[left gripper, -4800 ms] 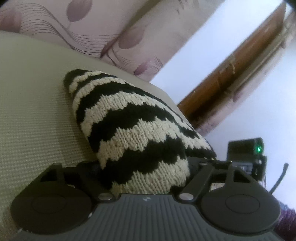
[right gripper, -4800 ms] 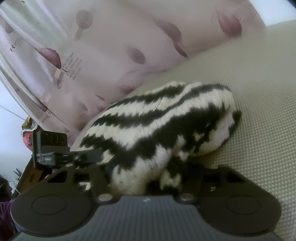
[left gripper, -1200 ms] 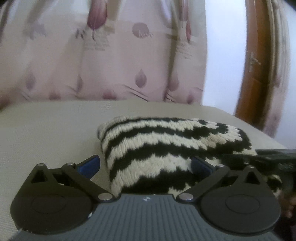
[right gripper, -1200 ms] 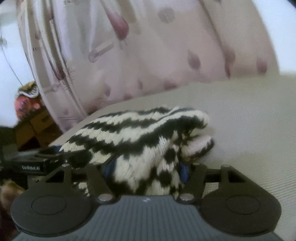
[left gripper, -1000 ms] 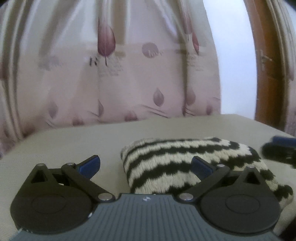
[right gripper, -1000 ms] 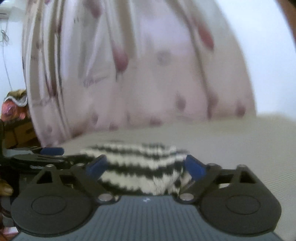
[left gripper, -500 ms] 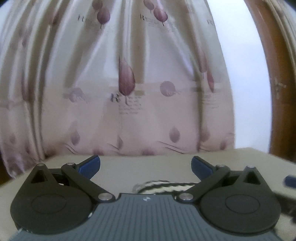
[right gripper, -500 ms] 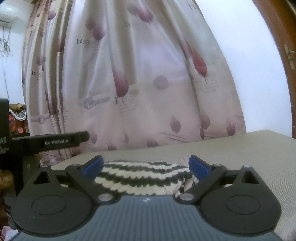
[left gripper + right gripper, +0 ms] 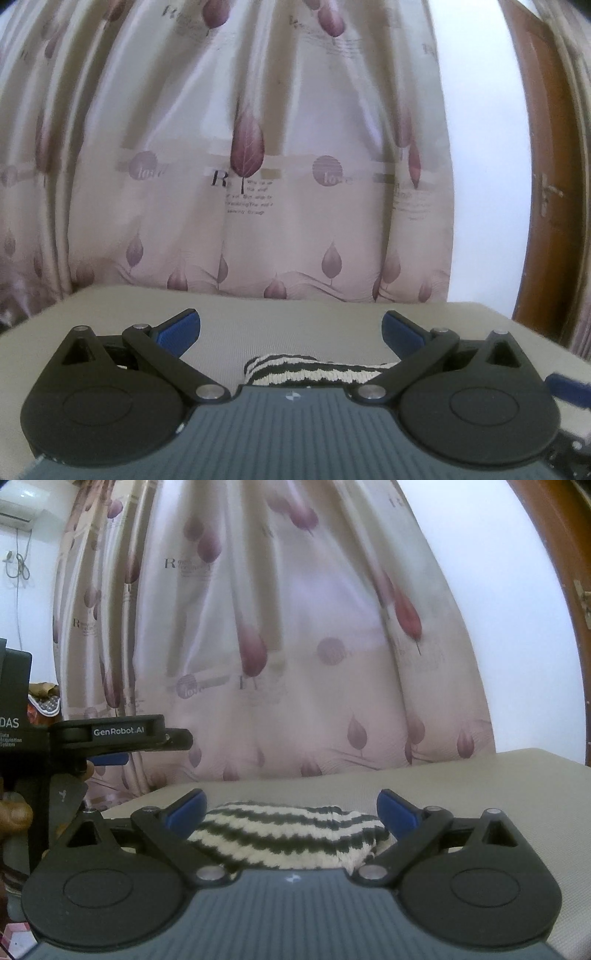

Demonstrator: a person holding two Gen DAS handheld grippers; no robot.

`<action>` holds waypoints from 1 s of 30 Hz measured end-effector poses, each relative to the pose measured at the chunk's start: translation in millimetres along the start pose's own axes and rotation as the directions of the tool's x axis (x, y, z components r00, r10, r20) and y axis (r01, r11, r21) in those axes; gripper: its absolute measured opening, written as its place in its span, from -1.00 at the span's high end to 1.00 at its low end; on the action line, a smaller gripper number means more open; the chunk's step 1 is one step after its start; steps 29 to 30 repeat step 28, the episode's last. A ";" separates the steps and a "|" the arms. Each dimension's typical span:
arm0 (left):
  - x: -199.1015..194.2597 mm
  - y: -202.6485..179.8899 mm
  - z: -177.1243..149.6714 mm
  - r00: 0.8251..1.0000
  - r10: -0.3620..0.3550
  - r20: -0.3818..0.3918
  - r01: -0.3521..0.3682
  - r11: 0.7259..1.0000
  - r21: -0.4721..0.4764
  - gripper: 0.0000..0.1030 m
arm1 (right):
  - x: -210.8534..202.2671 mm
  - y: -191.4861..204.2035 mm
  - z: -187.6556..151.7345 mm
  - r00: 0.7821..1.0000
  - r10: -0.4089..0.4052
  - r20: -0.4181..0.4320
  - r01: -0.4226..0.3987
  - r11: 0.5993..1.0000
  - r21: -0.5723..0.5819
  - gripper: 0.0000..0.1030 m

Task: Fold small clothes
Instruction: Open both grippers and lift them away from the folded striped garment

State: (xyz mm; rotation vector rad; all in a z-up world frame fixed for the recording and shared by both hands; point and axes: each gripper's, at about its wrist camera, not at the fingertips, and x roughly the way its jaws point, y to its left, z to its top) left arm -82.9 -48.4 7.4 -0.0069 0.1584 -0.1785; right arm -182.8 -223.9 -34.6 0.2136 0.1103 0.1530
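A folded black-and-cream striped knit garment lies on the beige padded surface. In the left wrist view only its top edge shows above the gripper body. My left gripper is open and empty, lifted back from the garment. My right gripper is open and empty, just behind the garment, not touching it. The left gripper's body shows in the right wrist view at the left, held by a hand.
A pink curtain with leaf print hangs behind the surface. A brown wooden door stands at the right. The beige surface extends left and right of the garment. An air conditioner is high on the left wall.
Both grippers let go of the garment, opened, and pulled back and tilted up. The garment now lies folded on the surface, low in both views.
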 end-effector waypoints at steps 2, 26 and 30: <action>-2.1 -4.4 -1.2 1.000 -0.001 0.008 0.001 1.000 0.028 -1.00 | -0.5 -0.3 0.0 1.000 -0.001 0.001 0.001 1.000 -0.002 -0.94; 7.0 -12.7 -20.9 0.997 -0.041 -0.067 0.044 0.998 0.043 -1.00 | -6.6 2.0 -3.4 0.999 -0.033 -0.001 0.033 0.999 -0.035 -0.95; 9.0 -11.8 -20.9 0.996 -0.026 -0.080 0.029 0.999 0.037 -1.00 | -7.3 2.7 -3.6 0.998 -0.055 0.007 0.055 0.998 -0.044 -0.95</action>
